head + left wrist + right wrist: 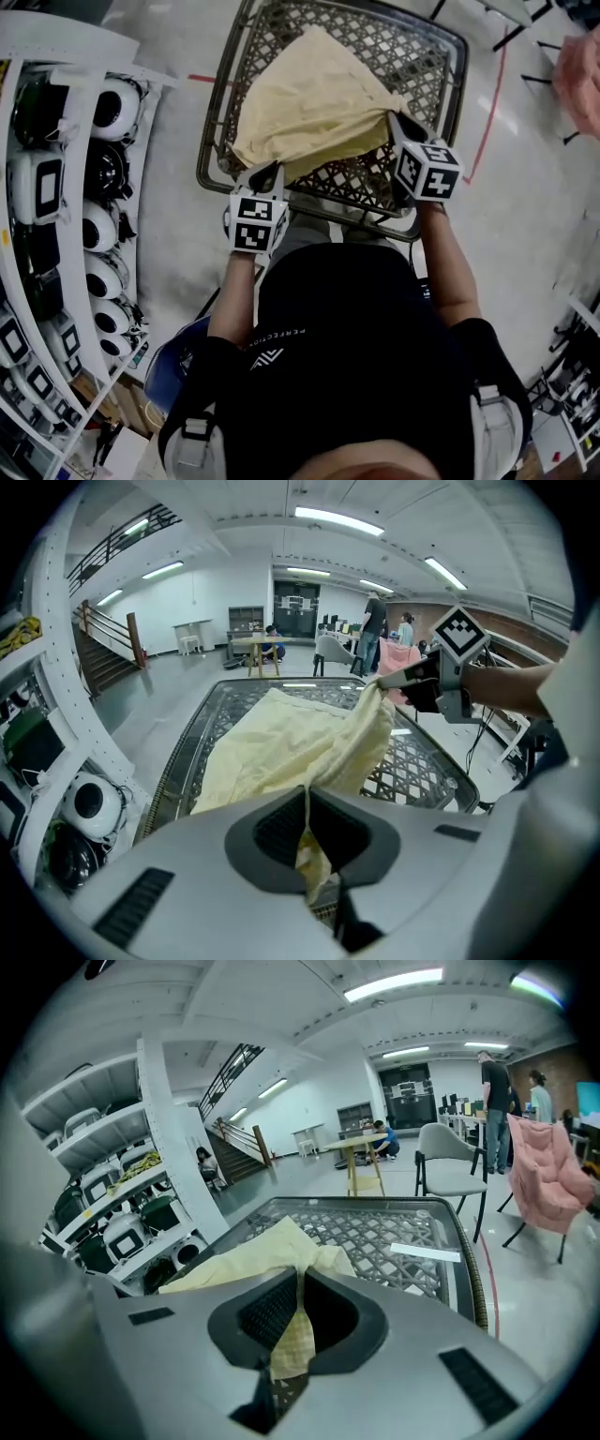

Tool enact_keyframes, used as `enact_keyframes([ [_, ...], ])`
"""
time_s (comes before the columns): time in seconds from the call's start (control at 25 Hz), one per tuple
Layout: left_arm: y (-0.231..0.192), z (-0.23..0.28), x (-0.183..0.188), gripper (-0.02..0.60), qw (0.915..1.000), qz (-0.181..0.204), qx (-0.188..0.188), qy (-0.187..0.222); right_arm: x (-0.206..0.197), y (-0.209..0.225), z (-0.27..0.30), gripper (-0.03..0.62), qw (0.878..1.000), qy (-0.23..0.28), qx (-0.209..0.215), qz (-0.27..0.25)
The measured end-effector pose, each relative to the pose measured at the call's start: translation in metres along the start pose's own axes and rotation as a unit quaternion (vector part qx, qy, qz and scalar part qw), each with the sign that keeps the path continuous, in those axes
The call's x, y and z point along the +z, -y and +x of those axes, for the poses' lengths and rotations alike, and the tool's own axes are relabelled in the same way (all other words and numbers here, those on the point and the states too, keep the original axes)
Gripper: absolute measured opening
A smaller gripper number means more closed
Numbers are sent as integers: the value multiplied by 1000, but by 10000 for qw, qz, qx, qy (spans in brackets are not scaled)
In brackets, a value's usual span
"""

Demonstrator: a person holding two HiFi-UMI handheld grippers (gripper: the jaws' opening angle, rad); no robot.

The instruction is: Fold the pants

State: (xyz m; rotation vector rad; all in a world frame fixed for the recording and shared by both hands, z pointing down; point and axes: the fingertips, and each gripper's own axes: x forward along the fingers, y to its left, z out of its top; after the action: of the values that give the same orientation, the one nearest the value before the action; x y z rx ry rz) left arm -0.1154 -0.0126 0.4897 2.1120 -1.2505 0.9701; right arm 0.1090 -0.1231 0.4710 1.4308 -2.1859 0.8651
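The left gripper (307,803) has its jaws pressed together on a fold of the yellow pants (281,742), and a little tail of cloth hangs under the pads. The right gripper (300,1283) pinches the pants (248,1260) in the same way, with a checked scrap of the cloth below its jaws. Only the two gripper views show these pinches. The head view shows the left gripper (264,174) and the right gripper (397,122) from above, and it shows both at the near edge of the pants (314,94). The left gripper view also shows the right gripper (412,682) from the side, with the cloth rising to its tips.

In the head view the pinched edge runs from lower left to right, a little upward. From it the cloth goes toward the top of the frame and narrows to a tip, so the long axis points away from the person. The far part lies over the woven table (214,131).

A white strip (427,1252) lies on the table (394,1227) at the right, apart from the pants. Shelves (56,187) with white machines stand at the left edge of the frame. Behind the table the right gripper view shows a grey chair (450,1162), a pink cloth (544,1180) over another chair, a small wooden table (361,1162), stairs (234,1147) and people (492,1082) far back.
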Motion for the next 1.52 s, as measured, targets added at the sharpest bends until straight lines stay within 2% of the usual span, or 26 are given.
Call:
enact_keyframes([
  [0.36,-31,7,5,20,9999,33,-103,-124,38,-28,45,48,9998,143,-72,-138],
  [0.6,-55,13,12,20,9989,-419,-186,-66,49,-34,77,48,9999,157,-36,-7],
  [1.0,-96,22,16,21,9971,-740,-85,-140,75,-59,131,48,9996,265,93,72],
  [1.12,-105,24,13,21,9961,-867,-101,-126,75,-68,148,48,9996,220,169,63],
  [1.52,-117,36,4,21,9957,-871,-192,-258,68,-79,191,48,9996,-9,239,175],
])
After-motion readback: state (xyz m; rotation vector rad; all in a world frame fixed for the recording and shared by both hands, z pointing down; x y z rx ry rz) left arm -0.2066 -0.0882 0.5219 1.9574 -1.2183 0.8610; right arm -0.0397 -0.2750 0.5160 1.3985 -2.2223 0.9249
